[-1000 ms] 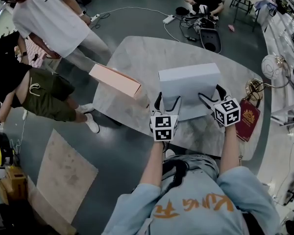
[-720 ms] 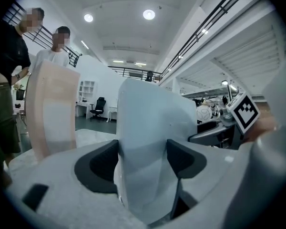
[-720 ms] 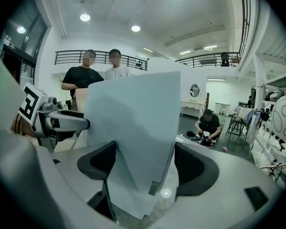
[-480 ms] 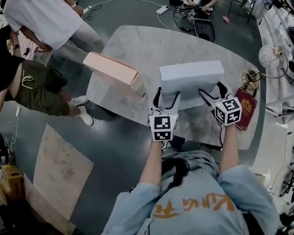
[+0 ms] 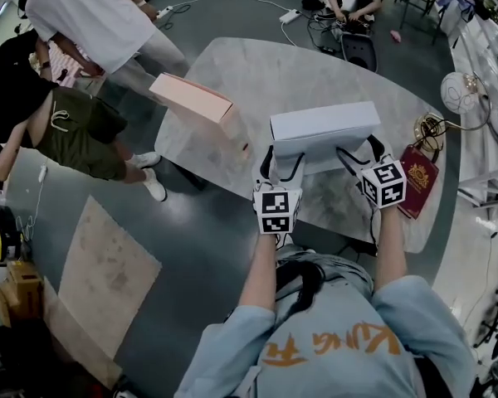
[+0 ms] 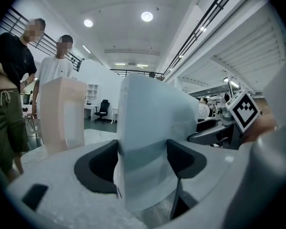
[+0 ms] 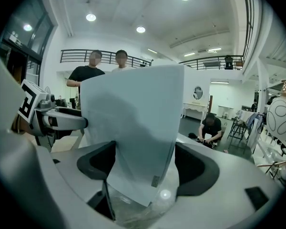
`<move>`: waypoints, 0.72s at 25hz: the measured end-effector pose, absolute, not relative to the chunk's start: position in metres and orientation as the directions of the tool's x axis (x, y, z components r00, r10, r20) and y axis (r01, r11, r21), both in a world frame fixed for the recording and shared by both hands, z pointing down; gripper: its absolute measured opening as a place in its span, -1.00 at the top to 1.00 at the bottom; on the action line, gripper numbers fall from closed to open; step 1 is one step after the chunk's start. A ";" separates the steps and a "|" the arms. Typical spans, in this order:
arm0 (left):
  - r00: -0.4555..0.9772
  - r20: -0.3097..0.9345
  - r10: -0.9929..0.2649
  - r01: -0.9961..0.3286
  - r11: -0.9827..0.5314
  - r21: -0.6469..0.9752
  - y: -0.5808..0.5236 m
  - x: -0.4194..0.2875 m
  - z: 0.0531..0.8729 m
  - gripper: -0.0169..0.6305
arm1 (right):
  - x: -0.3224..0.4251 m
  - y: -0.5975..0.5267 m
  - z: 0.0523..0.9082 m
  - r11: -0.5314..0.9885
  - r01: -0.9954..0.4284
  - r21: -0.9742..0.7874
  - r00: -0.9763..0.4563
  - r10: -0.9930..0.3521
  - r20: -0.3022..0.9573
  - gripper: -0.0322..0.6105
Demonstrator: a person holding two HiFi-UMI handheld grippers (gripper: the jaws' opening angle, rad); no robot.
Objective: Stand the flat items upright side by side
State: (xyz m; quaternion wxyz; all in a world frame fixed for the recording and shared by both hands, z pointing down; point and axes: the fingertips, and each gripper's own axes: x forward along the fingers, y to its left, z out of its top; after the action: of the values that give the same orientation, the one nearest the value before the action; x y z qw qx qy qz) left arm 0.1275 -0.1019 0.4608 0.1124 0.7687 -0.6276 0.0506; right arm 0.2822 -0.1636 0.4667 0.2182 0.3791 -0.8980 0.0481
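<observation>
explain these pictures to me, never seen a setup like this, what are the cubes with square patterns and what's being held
There is no robot here. A person holds a hand-held gripper in each hand: the left gripper and the right gripper. The patterned cubes are part of them. The head view comes from a camera on the person's head, looking steeply down. The other two views come from cameras riding on each gripper, looking along its jaws. On the marbled table a pink box stands on edge near the left side, and a red booklet lies at the right. Both grippers are closed on the pale grey box, one near each end, holding it upright.
</observation>
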 end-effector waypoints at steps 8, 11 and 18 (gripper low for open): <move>0.142 0.323 -0.936 -0.986 -0.104 0.131 -0.083 0.122 0.478 0.08 | 0.284 -0.157 0.470 0.696 -0.715 0.070 -0.597 -0.659 0.458 -0.33; 0.124 0.310 -0.943 -0.986 -0.080 0.149 -0.073 0.120 0.474 0.10 | 0.286 -0.153 0.468 0.698 -0.712 0.070 -0.602 -0.660 0.449 -0.33; 0.068 0.286 -0.956 -0.984 -0.017 0.176 -0.052 0.120 0.465 0.20 | 0.293 -0.141 0.470 0.700 -0.713 0.051 -0.610 -0.654 0.448 -0.25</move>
State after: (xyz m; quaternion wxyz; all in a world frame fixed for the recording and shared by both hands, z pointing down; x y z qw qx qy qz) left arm 0.1202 -0.0523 0.4649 0.1647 0.7118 -0.6815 0.0431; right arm 0.2926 -0.1407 0.4697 0.2222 0.3818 -0.8947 0.0664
